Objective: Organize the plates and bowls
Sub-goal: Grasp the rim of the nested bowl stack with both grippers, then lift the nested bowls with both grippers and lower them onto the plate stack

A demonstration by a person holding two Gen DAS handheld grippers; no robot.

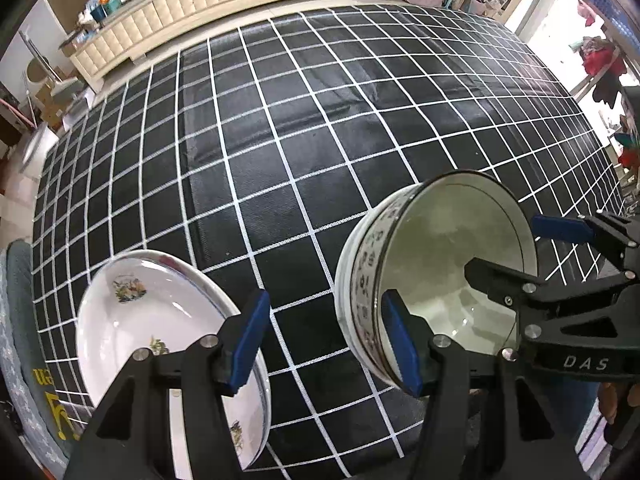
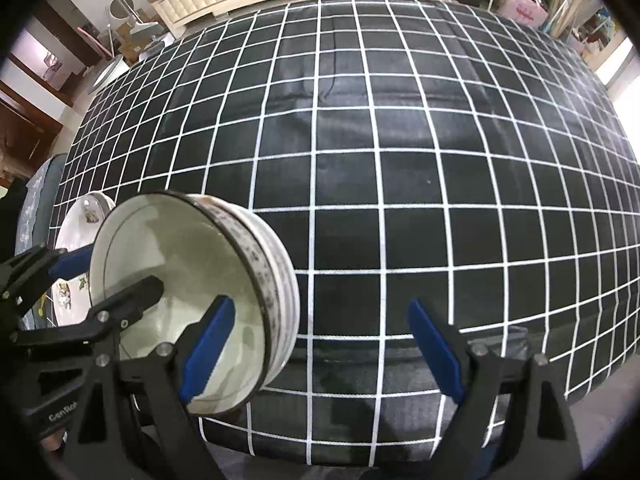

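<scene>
Left gripper [image 1: 320,340]: jaws wide apart, gripping nothing; the stacked plates [image 1: 168,340] lie under and beside its left finger, the bowls [image 1: 440,272] just off its right finger.
Right gripper [image 2: 320,344]: jaws wide apart and empty; its left finger sits over the bowls' near rim, and I cannot tell whether it touches.
Bowls: a nested stack on the checked cloth [image 1: 320,128], just right of the plates, apart from them.
Plates: white, flower-printed, near the cloth's edge on the left gripper's left.
Crowding risk: both grippers converge on the bowls, so fingers could knock each other or nudge the stack.
Grip risk: a pinch on the top rim alone could lift only the upper bowl.
Edge risk: a sideways shove could slide the plates off the cloth's near edge.
</scene>
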